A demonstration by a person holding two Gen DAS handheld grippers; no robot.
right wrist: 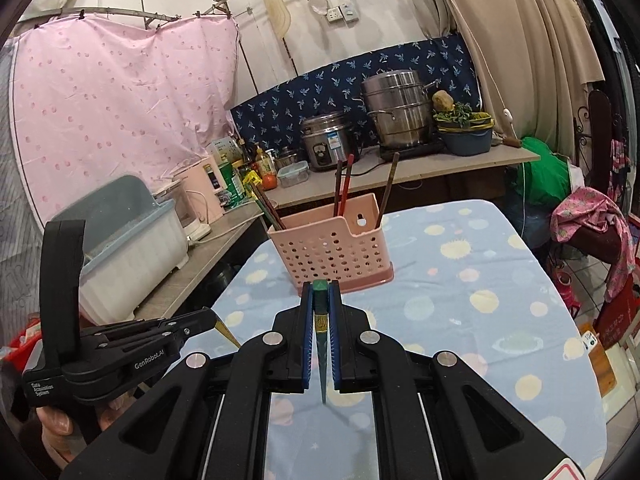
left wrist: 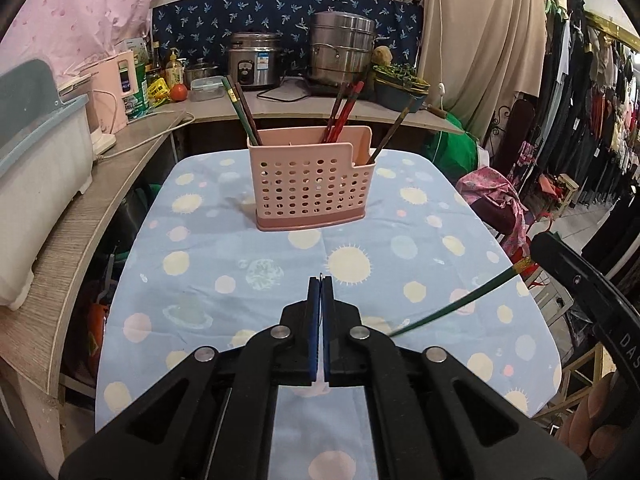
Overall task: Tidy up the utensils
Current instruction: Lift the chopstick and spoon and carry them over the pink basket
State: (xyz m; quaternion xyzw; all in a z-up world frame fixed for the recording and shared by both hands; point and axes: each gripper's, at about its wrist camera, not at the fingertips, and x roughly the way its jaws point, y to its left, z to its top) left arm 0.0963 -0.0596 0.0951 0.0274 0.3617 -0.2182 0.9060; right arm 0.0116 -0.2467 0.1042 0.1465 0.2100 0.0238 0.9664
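Note:
A pink perforated utensil holder [left wrist: 312, 184] stands on the blue spotted table and holds several chopsticks; it also shows in the right wrist view [right wrist: 332, 252]. My right gripper [right wrist: 320, 292] is shut on a green chopstick [right wrist: 321, 344], its thin end pointing back toward the camera. That chopstick [left wrist: 460, 304] shows at the right of the left wrist view, held above the table. My left gripper [left wrist: 320, 280] is shut, with something thin and metallic barely showing at its tips. In the right wrist view the left gripper [right wrist: 208, 318] seems to hold a yellowish pointed stick [right wrist: 228, 334].
A wooden counter runs along the left and back with a white dish box [left wrist: 44, 160], pink kettle [left wrist: 116, 80], rice cooker [left wrist: 254, 62], steel steamer pot [left wrist: 342, 52] and blue basin [left wrist: 400, 88]. Clothes racks [left wrist: 592, 120] stand at the right.

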